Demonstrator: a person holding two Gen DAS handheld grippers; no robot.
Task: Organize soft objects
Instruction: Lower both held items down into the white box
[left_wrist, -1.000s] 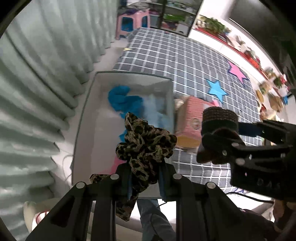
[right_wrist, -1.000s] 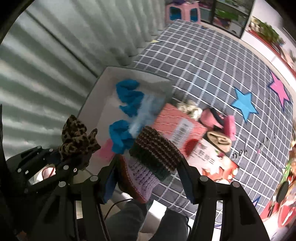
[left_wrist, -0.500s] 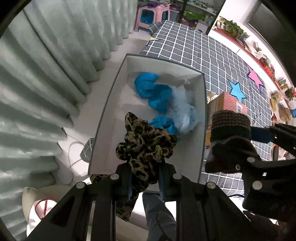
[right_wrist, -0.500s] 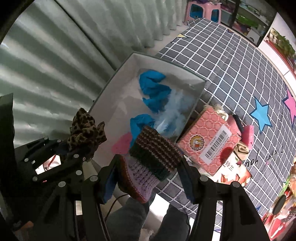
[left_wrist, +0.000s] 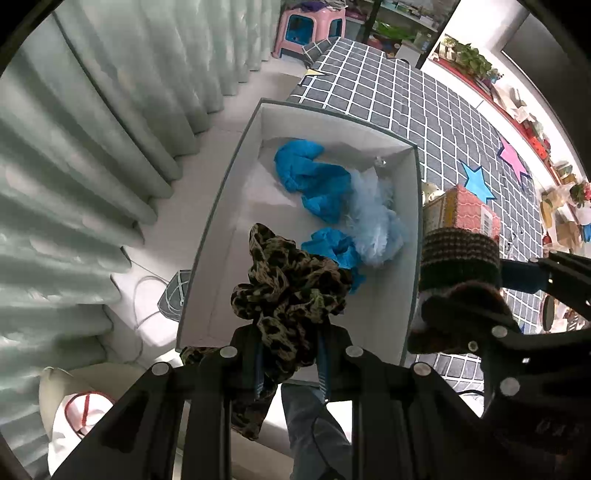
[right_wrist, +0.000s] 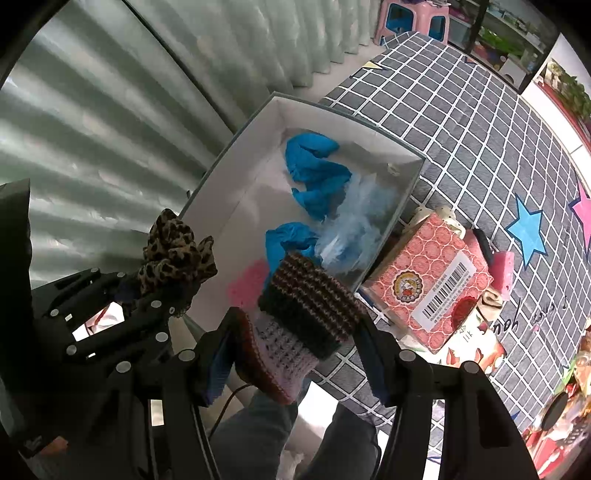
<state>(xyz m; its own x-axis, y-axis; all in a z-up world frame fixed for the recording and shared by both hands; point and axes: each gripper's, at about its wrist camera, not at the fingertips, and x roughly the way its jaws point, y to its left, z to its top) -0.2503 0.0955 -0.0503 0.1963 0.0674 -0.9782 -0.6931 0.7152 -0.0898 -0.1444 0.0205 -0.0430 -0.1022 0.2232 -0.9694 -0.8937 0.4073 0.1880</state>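
Observation:
My left gripper (left_wrist: 290, 363) is shut on a leopard-print scrunchie (left_wrist: 290, 284) and hangs over the near end of a white open box (left_wrist: 229, 184). My right gripper (right_wrist: 295, 354) is shut on a striped knitted sock (right_wrist: 306, 314), brown and dark green at the cuff and lilac below, just off the box's near right corner. The same sock (left_wrist: 458, 254) shows at the right of the left wrist view. Inside the box (right_wrist: 229, 173) lie blue cloth pieces (left_wrist: 314, 181), a pale blue fluffy puff (left_wrist: 373, 218) and a pink piece (right_wrist: 245, 282).
The box sits at the edge of a grey checked mat (left_wrist: 417, 103) with blue (right_wrist: 526, 229) and pink stars. A red patterned carton (right_wrist: 428, 280) and small items lie right of the box. Pale curtains (left_wrist: 92, 129) hang on the left; a person's legs (right_wrist: 258, 435) are below.
Both views have shifted so the box now sits more centrally beneath the grippers, mostly in the first half second. The holds on scrunchie and sock are unchanged.

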